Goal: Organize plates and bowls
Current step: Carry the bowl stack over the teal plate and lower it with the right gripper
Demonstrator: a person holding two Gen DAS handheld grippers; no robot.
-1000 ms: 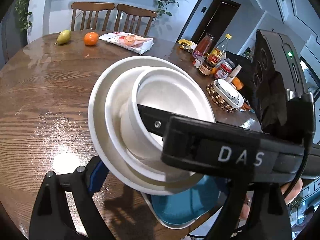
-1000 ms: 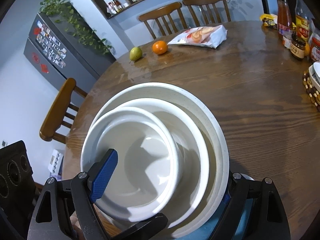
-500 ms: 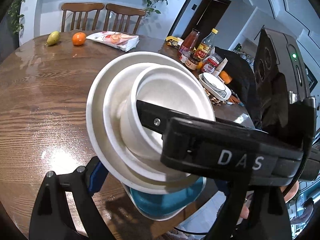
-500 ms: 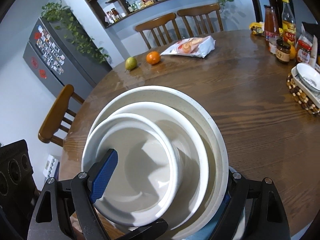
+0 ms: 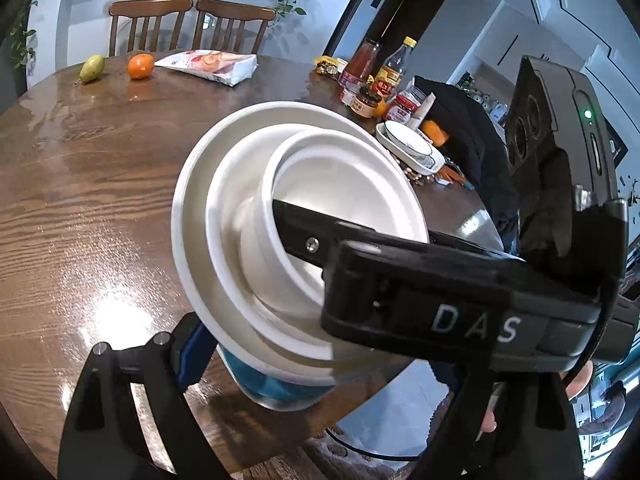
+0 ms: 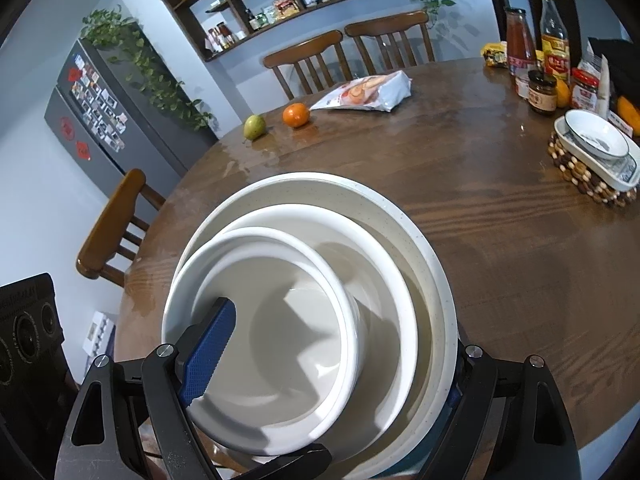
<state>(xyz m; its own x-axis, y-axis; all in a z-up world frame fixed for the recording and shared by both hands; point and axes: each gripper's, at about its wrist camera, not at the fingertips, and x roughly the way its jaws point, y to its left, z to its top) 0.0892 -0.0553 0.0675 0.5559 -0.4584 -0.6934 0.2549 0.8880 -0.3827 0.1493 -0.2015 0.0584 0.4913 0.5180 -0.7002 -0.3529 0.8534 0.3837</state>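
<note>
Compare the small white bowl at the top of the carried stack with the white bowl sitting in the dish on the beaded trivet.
The small white bowl nests inside larger white dishes, gripped between the grippers; the white trivet bowl rests on the round wooden table. The stack bowl tilts; the trivet bowl sits level. The stack bowl looks plain; the trivet bowl has a dark rim line. Both are round, white and empty.
</note>
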